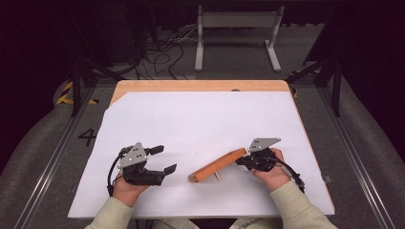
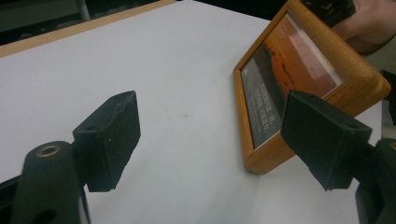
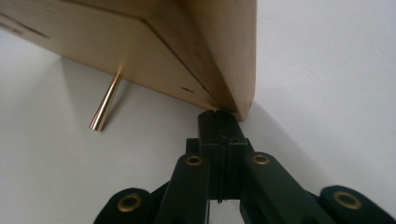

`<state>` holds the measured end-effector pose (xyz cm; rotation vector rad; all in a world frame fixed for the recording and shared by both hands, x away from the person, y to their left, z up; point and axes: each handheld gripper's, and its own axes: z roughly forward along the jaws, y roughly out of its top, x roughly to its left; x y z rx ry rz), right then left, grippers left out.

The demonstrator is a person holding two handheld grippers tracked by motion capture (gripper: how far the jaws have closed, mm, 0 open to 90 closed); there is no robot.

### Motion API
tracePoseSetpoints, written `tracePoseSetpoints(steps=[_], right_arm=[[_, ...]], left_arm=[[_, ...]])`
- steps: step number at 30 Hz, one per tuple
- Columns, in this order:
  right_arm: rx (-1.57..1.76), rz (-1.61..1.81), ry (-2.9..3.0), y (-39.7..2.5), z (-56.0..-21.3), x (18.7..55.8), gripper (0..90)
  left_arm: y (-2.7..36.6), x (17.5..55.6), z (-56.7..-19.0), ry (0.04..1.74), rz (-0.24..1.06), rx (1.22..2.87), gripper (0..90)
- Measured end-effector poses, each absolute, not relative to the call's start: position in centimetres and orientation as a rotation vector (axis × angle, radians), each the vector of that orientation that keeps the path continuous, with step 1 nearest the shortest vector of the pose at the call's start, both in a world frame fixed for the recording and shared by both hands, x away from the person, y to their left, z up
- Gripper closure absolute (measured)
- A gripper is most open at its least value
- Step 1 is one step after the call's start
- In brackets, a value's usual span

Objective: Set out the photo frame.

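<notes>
A: quick pass – right gripper (image 1: 244, 161) has its jaws pressed together, tips butted against the near-right corner of the wooden photo frame (image 1: 217, 165). Nothing visible between the jaws in the right gripper view, so I'd call it closed and nudging or steadying, not clamped on the wood

B: and the frame's where?

A: centre-right of the white table cover (image 1: 200, 119), leaning back on a thin brass peg (image 3: 106, 105) that sticks out of its back and touches the cover. Long edge runs diagonally, lower end toward near-left, upper end at the right gripper

B: left side?

A: left gripper (image 1: 160, 160) sits near-left, jaws wide apart, holding nothing, well apart from the frame. Pointed at its front face – my guess is it's waiting to take the free end while the right one keeps the frame from tipping

B: looks of the frame?

A: light-brown wood, rounded outer corners, mitred joints on the back (image 3: 140, 46). Front (image 2: 289, 88) has glass over an orange-and-dark print with lettering too blurred to read. Plain pale wood behind

B: anything else on the table?

A: no, just bare wood edge (image 1: 200, 86) at the far side
</notes>
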<state>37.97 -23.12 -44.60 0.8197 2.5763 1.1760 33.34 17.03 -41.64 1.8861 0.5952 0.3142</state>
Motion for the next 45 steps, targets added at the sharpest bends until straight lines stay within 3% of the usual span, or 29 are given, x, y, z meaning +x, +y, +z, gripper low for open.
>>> tracePoseSetpoints(steps=[29,45], right_arm=[[0.865,1.225,2.593,-18.1,-43.7,43.5,90.0],[0.789,1.272,2.602,-15.4,-43.4,44.3,90.0]], left_arm=[[18.0,32.8,-41.9,0.628,0.319,1.878,19.9],[18.0,32.9,-41.9,0.623,0.313,1.883,19.9]])
